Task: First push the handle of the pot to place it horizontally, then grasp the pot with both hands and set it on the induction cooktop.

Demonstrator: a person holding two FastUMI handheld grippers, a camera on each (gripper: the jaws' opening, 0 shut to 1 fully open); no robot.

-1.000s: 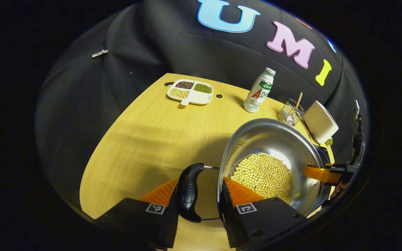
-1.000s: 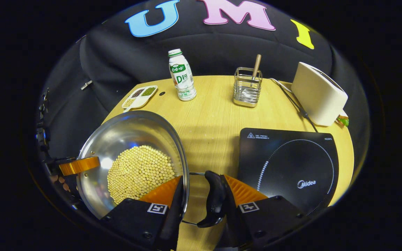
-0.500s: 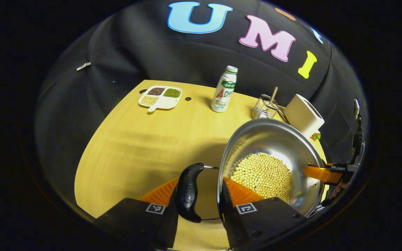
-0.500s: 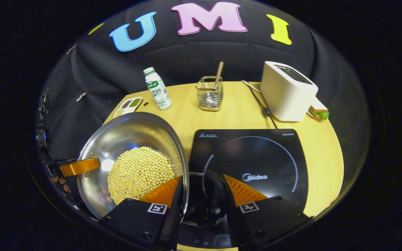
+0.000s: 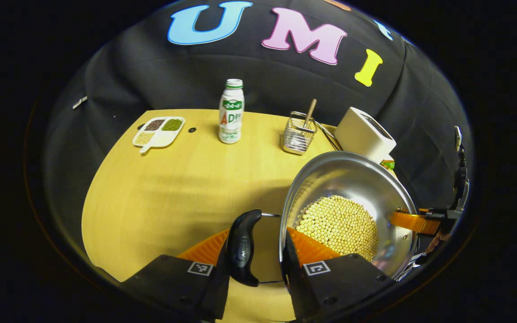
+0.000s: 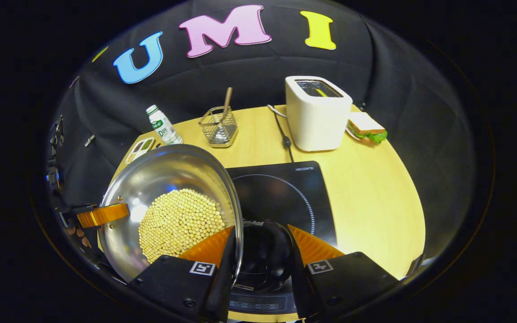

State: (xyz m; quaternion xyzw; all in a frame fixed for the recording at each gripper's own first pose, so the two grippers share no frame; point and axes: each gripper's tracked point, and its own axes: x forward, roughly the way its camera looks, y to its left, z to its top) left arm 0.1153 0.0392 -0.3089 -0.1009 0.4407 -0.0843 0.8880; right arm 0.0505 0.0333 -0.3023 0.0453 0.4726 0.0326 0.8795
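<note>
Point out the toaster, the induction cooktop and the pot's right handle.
toaster point(image 6: 317, 117): right gripper view, on its front face.
induction cooktop point(image 6: 285, 197): right gripper view, on the bare glass inside the ring.
pot's right handle point(image 6: 265, 255): right gripper view, on the dark grip between the fingers.

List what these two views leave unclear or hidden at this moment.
- Right gripper view: pot covers the cooktop's left side; whether it touches is unclear.
- Right gripper view: front controls blocked by the right tongs.
- Left gripper view: sandwich mostly behind the pot rim.
- Both views: bottle label too small.
</note>
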